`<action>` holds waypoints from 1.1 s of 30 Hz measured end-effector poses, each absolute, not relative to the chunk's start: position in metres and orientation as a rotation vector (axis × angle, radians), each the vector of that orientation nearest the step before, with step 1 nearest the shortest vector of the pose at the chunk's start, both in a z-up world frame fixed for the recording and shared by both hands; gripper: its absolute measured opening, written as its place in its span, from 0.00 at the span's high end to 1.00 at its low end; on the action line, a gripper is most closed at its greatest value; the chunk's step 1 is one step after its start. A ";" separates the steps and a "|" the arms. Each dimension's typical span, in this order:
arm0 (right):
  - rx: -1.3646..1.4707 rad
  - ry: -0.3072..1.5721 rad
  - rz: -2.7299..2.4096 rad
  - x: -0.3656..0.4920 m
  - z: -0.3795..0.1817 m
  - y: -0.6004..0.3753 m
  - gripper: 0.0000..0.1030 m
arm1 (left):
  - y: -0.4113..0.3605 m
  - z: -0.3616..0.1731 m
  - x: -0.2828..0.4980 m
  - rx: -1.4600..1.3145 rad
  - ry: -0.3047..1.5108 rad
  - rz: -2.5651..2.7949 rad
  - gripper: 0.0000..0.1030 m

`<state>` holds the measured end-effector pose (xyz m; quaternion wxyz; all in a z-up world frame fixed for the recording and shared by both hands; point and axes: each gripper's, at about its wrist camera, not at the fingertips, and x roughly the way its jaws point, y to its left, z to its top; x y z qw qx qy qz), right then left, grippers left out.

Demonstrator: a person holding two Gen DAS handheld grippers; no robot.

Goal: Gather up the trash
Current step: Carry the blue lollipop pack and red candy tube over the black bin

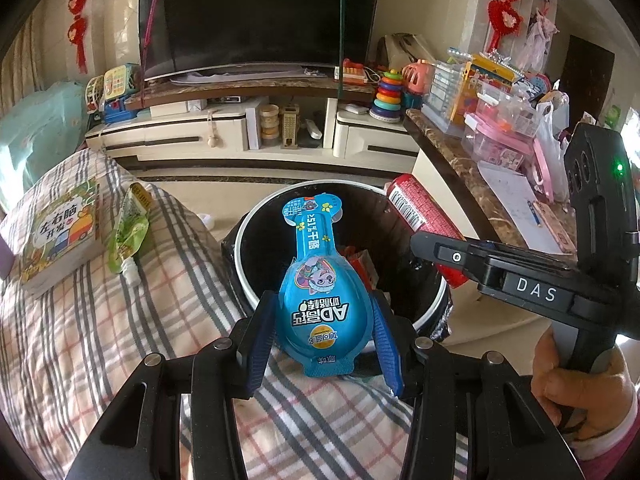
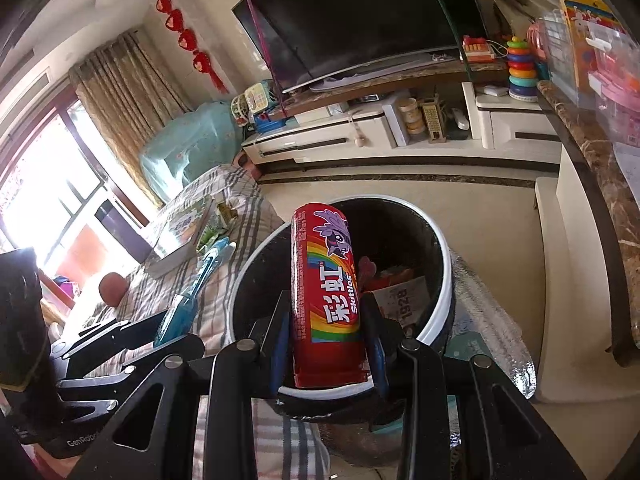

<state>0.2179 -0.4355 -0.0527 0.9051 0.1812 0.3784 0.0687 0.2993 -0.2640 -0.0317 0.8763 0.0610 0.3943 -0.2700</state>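
Skittles tube (image 2: pixel 325 300) label side in right tool (image 2: pixel 328 344) view only

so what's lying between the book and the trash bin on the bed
A green snack pouch lies on the checked cover between the book and the trash bin; the left wrist view shows it best.

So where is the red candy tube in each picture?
Left wrist view: the red candy tube is at right of centre, slanting above the bin's far right rim, its lower end hidden behind the right gripper.
Right wrist view: the tube stands at centre, clamped between the fingers, over the bin's near rim.
Shared landmark: the round white-rimmed trash bin.
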 end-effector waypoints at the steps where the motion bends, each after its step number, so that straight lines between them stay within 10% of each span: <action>1: 0.372 0.784 0.140 0.220 -0.053 -0.436 0.68 | -0.266 -0.032 0.302 0.131 0.824 -0.563 0.57; 33: 0.364 0.844 0.119 0.256 -0.068 -0.444 0.68 | -0.299 -0.046 0.347 0.170 0.873 -0.547 0.57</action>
